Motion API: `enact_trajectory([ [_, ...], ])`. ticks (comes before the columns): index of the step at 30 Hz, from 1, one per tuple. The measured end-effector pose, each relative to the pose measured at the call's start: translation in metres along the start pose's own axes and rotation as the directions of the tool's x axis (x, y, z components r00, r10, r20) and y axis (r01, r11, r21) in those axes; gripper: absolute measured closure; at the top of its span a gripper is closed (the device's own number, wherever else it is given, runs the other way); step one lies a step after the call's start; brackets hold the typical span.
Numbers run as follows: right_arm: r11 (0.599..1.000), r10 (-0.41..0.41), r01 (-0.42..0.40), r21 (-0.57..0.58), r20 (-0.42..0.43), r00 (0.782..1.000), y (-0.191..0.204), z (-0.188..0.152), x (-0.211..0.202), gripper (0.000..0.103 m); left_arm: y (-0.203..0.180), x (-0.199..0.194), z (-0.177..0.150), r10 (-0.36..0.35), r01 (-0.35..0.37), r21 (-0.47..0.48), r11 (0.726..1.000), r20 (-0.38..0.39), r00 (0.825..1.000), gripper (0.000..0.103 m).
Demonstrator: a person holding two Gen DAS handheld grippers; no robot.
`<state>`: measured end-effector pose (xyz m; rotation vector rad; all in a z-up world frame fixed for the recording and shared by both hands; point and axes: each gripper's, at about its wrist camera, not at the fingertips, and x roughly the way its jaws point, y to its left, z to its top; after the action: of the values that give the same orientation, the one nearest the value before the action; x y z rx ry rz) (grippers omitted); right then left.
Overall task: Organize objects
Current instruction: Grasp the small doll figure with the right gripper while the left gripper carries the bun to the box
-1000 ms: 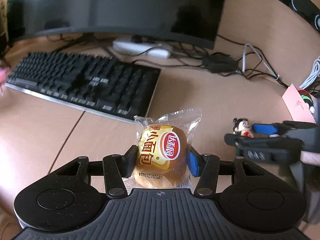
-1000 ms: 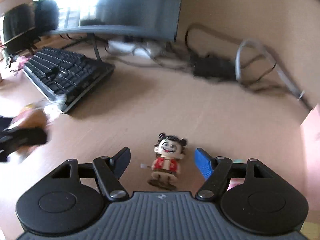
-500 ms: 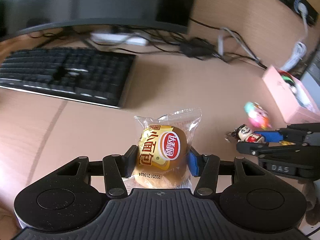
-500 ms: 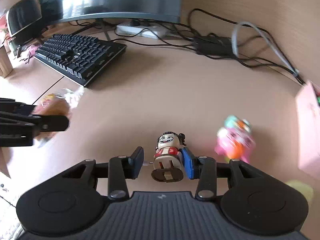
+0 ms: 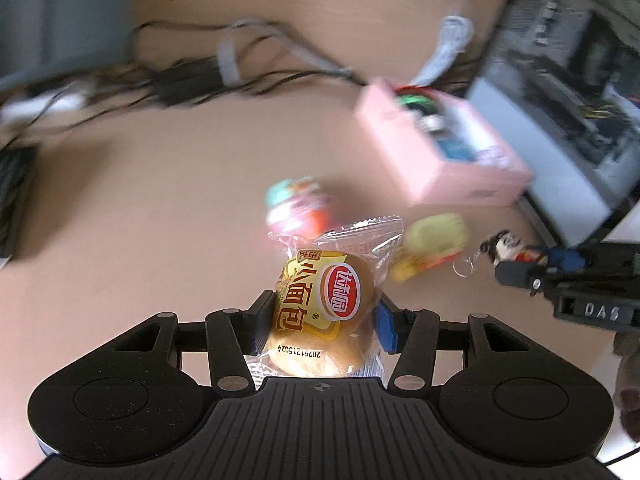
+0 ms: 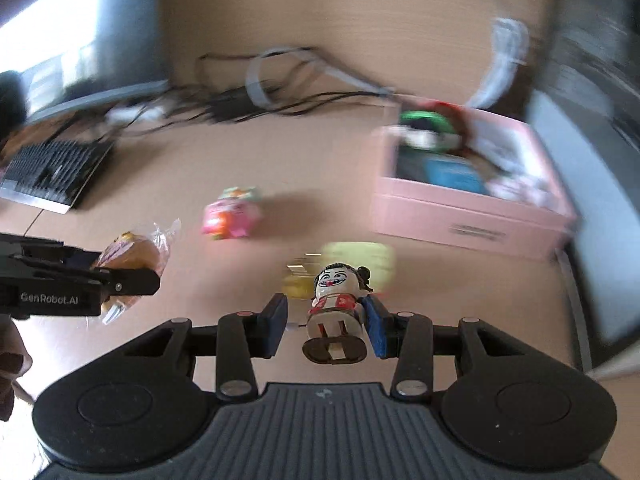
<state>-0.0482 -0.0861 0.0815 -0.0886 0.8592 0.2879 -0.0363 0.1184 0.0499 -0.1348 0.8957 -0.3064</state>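
Both hands are loaded here! The left gripper (image 5: 326,314) has its jaws pressed in on either side of a packaged bun (image 5: 326,300), wrapper crinkled up between them, held clear above the table (image 5: 140,200). Over on the other side, the right gripper (image 6: 323,322) carries a little grinning figurine (image 6: 338,312); the blue pad is flat against its side, but there looks to be a sliver of daylight at the dark pad, so the jaws are narrow and the hold looks none too snug from here.

Where does it all go? My guess is the pink box (image 6: 472,220) off to the right, open on top and already holding several colourful things, too blurred to name. So part of the tidying looks done. What's left: these two carried items are not yet in, and two more sit loose on the table, a pink-and-teal toy (image 6: 230,216) out in the open and a yellow-green blurry thing (image 6: 360,260) just beyond the figurine. The box lies ahead of both grippers, near but not yet under them.
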Motion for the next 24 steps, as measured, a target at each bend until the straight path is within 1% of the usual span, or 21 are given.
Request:
enact_trajectory([
  [2,0.999,-0.02,0.019,0.051,0.018,1.0,-0.025,-0.001,-0.015,0.062,-0.026,0.003,0.027,-0.034,0.033,0.045,0.998,0.031,0.999,0.047],
  [3,0.997,-0.037,0.034,0.065,0.034,0.999,-0.036,-0.001,-0.023,0.062,-0.04,0.003,0.043,-0.044,0.039,0.074,0.997,0.069,0.997,0.047],
  [5,0.994,-0.058,0.052,0.091,0.067,0.996,-0.057,-0.001,-0.039,0.062,-0.066,0.003,0.073,-0.067,0.05,0.119,0.992,0.137,0.988,0.047],
  [7,0.993,-0.067,0.056,0.108,0.102,0.993,-0.074,0.003,-0.052,0.062,-0.087,0.011,0.1,-0.07,0.043,0.151,0.988,0.177,0.982,0.047],
  [9,0.992,-0.075,0.059,0.11,0.143,0.987,-0.088,0.007,-0.063,0.062,-0.106,0.029,0.125,-0.061,0.03,0.161,0.987,0.193,0.979,0.047],
  [10,0.992,-0.076,0.058,0.111,0.16,0.984,-0.092,0.01,-0.065,0.062,-0.114,0.045,0.136,-0.065,0.036,0.155,0.987,0.181,0.981,0.047],
  [12,0.991,-0.074,0.051,0.121,0.193,0.978,-0.102,0.013,-0.071,0.062,-0.122,0.074,0.145,-0.084,0.059,0.157,0.986,0.155,0.984,0.046],
  [13,0.991,-0.07,0.044,0.13,0.203,0.977,-0.106,0.015,-0.071,0.062,-0.125,0.091,0.146,-0.076,0.052,0.159,0.986,0.151,0.986,0.046],
  [15,0.989,-0.061,0.03,0.147,0.209,0.976,-0.115,0.017,-0.066,0.062,-0.13,0.121,0.145,-0.032,0.006,0.169,0.986,0.151,0.988,0.046],
  [16,0.988,-0.054,0.021,0.154,0.209,0.976,-0.121,0.016,-0.063,0.062,-0.13,0.131,0.143,-0.026,0.001,0.165,0.986,0.151,0.988,0.042],
  [17,0.987,-0.049,0.015,0.159,0.208,0.977,-0.124,0.015,-0.058,0.062,-0.131,0.137,0.142,-0.033,0.011,0.145,0.989,0.155,0.987,0.042],
  [18,0.987,-0.049,0.015,0.162,0.203,0.978,-0.128,0.014,-0.054,0.062,-0.132,0.14,0.142,-0.052,0.031,0.123,0.992,0.166,0.985,0.045],
  [20,0.987,-0.039,0.007,0.159,0.198,0.979,-0.132,0.01,-0.045,0.062,-0.133,0.138,0.144,-0.081,0.061,0.094,0.994,0.225,0.971,0.044],
  [22,0.986,-0.042,0.012,0.169,0.17,0.985,-0.135,0.009,-0.033,0.062,-0.127,0.133,0.151,-0.07,0.065,0.027,0.998,0.259,0.963,0.044],
  [24,0.984,-0.023,-0.004,0.178,0.148,0.989,-0.138,0.01,-0.024,0.062,-0.115,0.123,0.157,-0.061,0.074,-0.036,0.997,0.283,0.957,0.044],
])
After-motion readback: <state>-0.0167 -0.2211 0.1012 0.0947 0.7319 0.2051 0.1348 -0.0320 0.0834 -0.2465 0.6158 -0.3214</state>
